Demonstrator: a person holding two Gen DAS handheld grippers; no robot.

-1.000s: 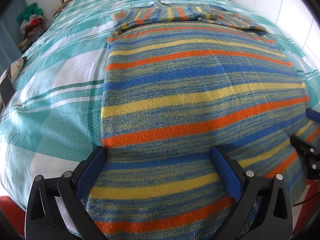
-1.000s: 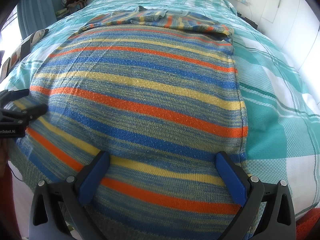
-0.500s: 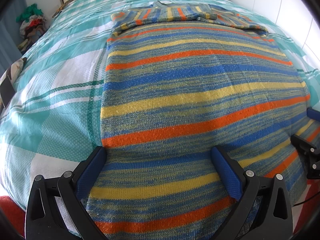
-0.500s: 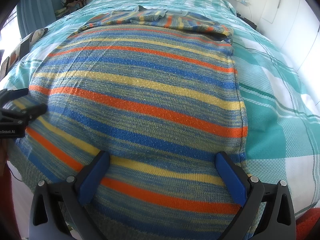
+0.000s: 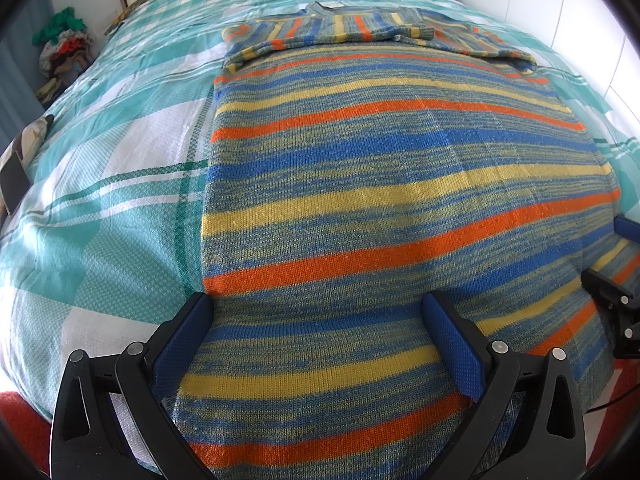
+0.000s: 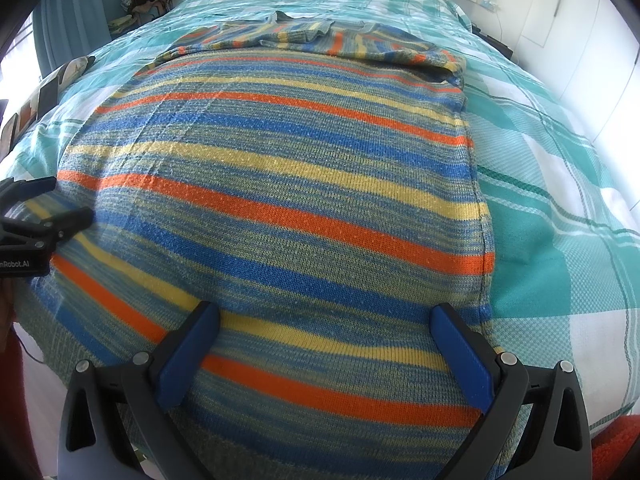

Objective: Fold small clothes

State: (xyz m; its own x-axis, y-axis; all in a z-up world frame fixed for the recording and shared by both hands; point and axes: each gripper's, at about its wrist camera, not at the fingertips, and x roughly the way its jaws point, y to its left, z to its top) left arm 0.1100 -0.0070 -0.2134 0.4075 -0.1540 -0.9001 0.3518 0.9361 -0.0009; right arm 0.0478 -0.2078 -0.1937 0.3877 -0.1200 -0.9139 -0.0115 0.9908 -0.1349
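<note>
A striped knit sweater (image 5: pixel 380 168) in blue, yellow and orange lies flat on the bed, its sleeves folded across the far end (image 5: pixel 360 32). It also fills the right wrist view (image 6: pixel 280 184). My left gripper (image 5: pixel 316 312) is open over the sweater's near left hem. My right gripper (image 6: pixel 324 320) is open over the near right hem. Each gripper shows at the edge of the other's view: the right one (image 5: pixel 616 280), the left one (image 6: pixel 36 216). Neither holds any cloth.
The bed has a teal and white checked cover (image 5: pixel 104 184). A pile of clothes (image 5: pixel 64 52) lies at the far left. White wall and cupboard panels (image 6: pixel 580 40) stand on the right. A red rug (image 6: pixel 616 440) lies below the bed's near edge.
</note>
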